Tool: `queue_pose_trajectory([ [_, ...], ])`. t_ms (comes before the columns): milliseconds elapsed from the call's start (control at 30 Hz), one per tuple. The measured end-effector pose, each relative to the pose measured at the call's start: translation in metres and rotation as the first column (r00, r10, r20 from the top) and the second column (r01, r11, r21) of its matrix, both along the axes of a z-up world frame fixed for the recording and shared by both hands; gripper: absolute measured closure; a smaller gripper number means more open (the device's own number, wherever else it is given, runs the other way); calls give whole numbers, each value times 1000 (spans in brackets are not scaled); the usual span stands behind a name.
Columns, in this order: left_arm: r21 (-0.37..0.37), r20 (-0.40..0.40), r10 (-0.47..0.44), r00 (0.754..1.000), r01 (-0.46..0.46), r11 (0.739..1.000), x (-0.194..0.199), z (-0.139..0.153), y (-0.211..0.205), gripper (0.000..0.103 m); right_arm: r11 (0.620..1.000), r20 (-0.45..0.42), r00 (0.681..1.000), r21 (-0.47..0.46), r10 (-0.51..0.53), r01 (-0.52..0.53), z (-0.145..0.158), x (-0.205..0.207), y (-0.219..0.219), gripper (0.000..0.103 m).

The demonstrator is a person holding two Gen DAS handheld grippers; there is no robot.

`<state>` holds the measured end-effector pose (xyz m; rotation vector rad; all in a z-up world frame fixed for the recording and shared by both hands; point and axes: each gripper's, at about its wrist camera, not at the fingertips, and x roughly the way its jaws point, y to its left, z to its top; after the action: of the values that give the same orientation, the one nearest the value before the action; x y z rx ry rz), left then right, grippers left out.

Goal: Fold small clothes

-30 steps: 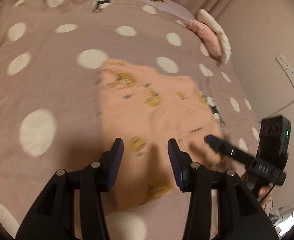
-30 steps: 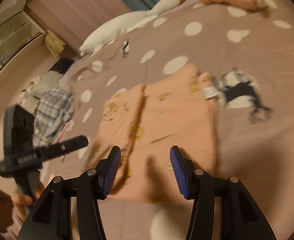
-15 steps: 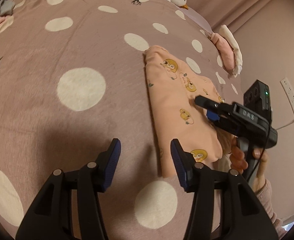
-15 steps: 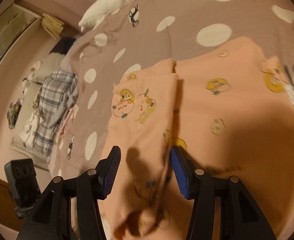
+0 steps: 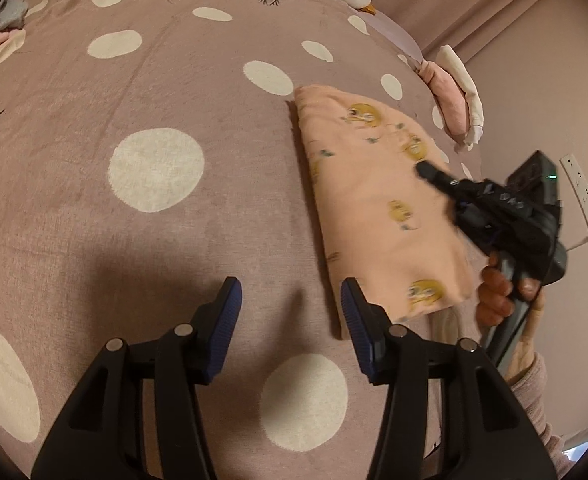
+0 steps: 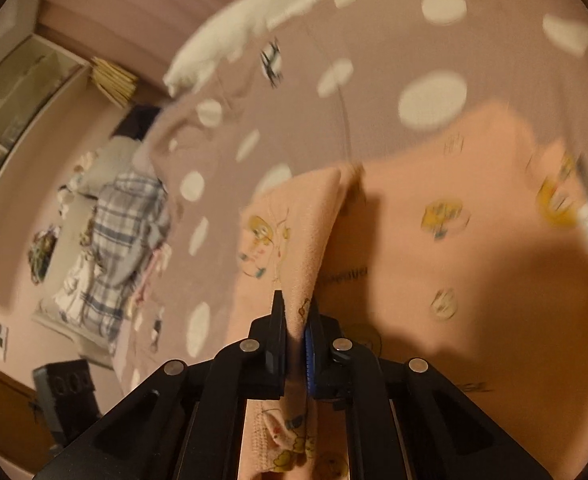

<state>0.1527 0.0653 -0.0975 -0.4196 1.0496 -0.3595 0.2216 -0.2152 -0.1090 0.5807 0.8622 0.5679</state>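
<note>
Peach cotton garment (image 5: pixel 378 204) lies lengthwise on the dotted bedspread (image 5: pixel 153 208), running away from us, our right gripper (image 6: pixel 294 320) clenched on its raised near fold while our left gripper (image 5: pixel 289 312) hangs released just left of its near corner.

The small print on the peach garment (image 6: pixel 434 240) and the markings on the right tool (image 5: pixel 424 168) are too blurred to read.

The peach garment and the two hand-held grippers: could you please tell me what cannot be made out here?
- Left wrist view: the right hand-held gripper is blurred, so its grip is unreadable.
- Right wrist view: the peach garment is blurred and cut off at the right edge.
- Right wrist view: the garment's near hem is hidden behind the gripper's frame.
</note>
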Motion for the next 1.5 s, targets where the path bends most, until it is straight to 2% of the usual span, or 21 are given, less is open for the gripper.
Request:
queue_pose_trajectory([
  [100, -2, 3, -16, 1000, 16, 1000, 3, 1, -9, 52, 999, 50, 998, -35, -31, 33, 19, -2, -19, 95],
  [233, 7, 4, -54, 999, 54, 998, 7, 1, -26, 52, 991, 74, 994, -102, -76, 83, 28, -6, -47, 95],
  [433, 32, 8, -116, 993, 116, 993, 18, 2, -57, 52, 975, -1, 989, -172, -145, 143, -3, -4, -78, 95],
  [567, 45, 37, -161, 986, 160, 986, 24, 10, -80, 52, 973, -62, 984, -173, -167, 154, -24, 1, -84, 95],
  [633, 63, 60, -184, 981, 181, 981, 28, 14, -92, 52, 968, -45, 980, -173, -192, 181, -20, -3, -85, 95],
  [767, 87, 92, -206, 974, 198, 976, 43, 20, -108, 53, 901, 134, 963, -343, -232, 265, 12, -26, -73, 93],
  [800, 86, 98, -207, 973, 199, 976, 47, 20, -110, 54, 891, 193, 959, -367, -208, 267, 22, -35, -69, 93],
  [867, 76, 112, -209, 971, 202, 977, 60, 23, -116, 54, 902, 266, 956, -369, -127, 222, 35, -53, -60, 93],
  [933, 71, 124, -196, 973, 188, 980, 74, 24, -121, 56, 919, 284, 957, -364, -48, 154, 38, -66, -49, 93],
  [1000, 57, 139, -196, 971, 190, 980, 87, 25, -128, 68, 917, 279, 960, -387, 14, 99, 32, -74, -37, 93],
  [1067, 68, 137, -191, 972, 183, 981, 98, 21, -134, 75, 907, 270, 962, -415, 46, 74, 23, -79, -30, 93],
  [1233, 164, 82, -185, 979, 170, 972, 133, -5, -151, 79, 895, 212, 974, -446, 80, 23, -8, -84, -25, 93],
  [1333, 161, 39, -176, 984, 167, 973, 147, -20, -152, 84, 905, 186, 980, -425, 78, 9, -16, -87, -32, 93],
  [1367, 159, 39, -173, 984, 164, 974, 150, -20, -151, 87, 907, 175, 981, -421, 79, 2, -18, -86, -33, 93],
  [1500, 147, 37, -158, 987, 151, 978, 150, -14, -148, 87, 907, 146, 985, -420, 89, -19, -20, -89, -33, 93],
])
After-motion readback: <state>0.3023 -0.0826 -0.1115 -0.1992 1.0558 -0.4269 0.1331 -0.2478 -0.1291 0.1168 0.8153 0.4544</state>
